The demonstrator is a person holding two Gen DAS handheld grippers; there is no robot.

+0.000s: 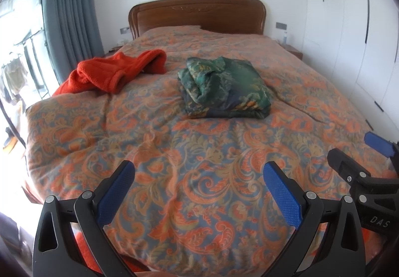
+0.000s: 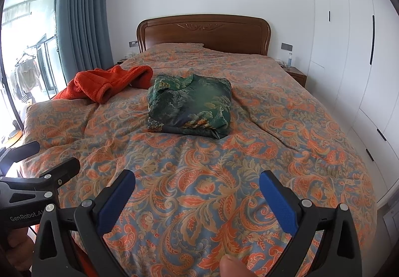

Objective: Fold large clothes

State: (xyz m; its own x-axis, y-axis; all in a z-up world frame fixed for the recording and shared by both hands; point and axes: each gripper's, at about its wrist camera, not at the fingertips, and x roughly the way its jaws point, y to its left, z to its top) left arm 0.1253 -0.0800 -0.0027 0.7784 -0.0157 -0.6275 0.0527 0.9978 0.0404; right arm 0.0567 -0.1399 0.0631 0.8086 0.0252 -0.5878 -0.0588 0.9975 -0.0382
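A green patterned garment (image 1: 224,89) (image 2: 190,106) lies folded into a thick square on the middle of the bed. An orange fleece garment (image 1: 112,71) (image 2: 109,82) lies crumpled at the bed's left side, partly hanging over the edge. My left gripper (image 1: 198,168) hovers open over the near part of the bedspread, nothing between its blue pads. My right gripper (image 2: 197,177) is also open and empty above the bedspread; it appears at the right edge of the left wrist view (image 1: 354,152), and the left gripper's body (image 2: 37,177) shows at the left of the right wrist view.
The bed carries an orange and blue paisley bedspread (image 1: 199,152) (image 2: 212,177), with a wooden headboard (image 1: 197,14) (image 2: 203,33) behind. Grey-blue curtains (image 2: 82,20) and a glass door stand left. White wardrobes (image 2: 349,52) line the right wall. A nightstand (image 2: 295,74) holds a bottle. A fingertip (image 2: 233,265) shows at the bottom.
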